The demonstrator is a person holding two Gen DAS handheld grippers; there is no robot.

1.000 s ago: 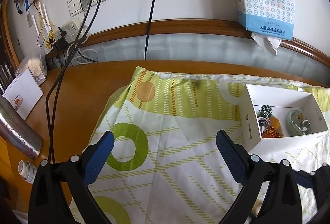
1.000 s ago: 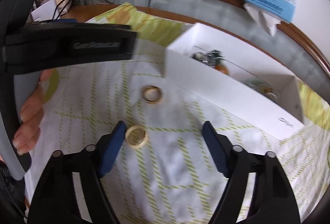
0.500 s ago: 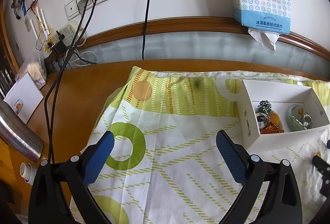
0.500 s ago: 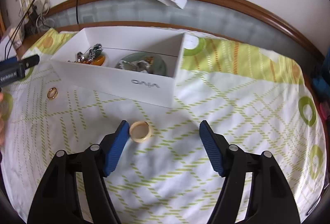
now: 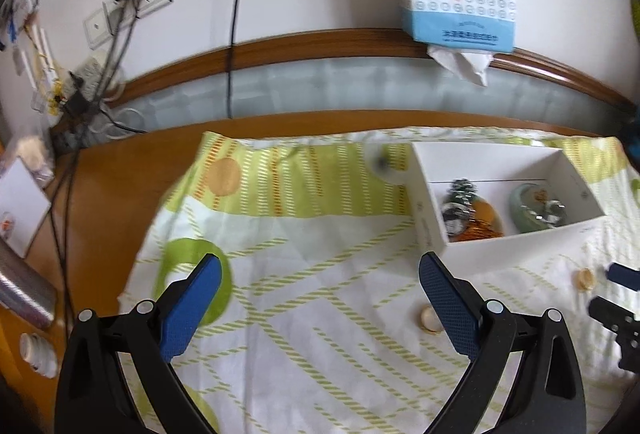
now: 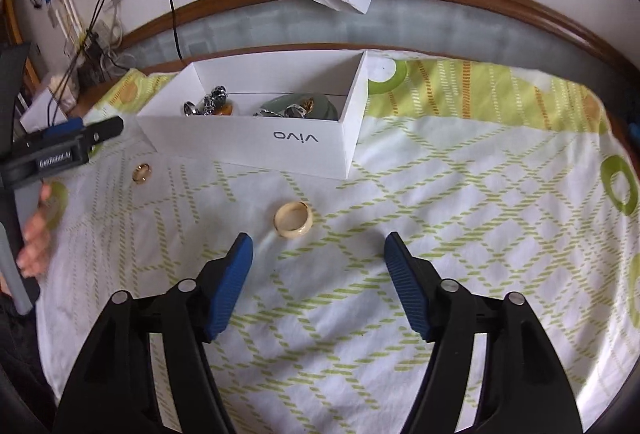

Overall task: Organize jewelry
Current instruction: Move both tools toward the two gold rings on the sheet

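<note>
Jaws of right gripper [image 6: 318,254] open, empty, now swung round to face cream band ring [image 6: 293,219] mid-cloth before white cardboard box [image 6: 256,142]; pickup next.

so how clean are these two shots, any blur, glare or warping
Left wrist view: motion-smeared, the white box and gold ring look soft, and the fisheye bends the wooden rail into an arc. Right wrist view: crisper, the cream ring and the box lettering read clearly, blur only toward the left edge. Both: soft daylight, faint shadows, no harsh glare.
</note>
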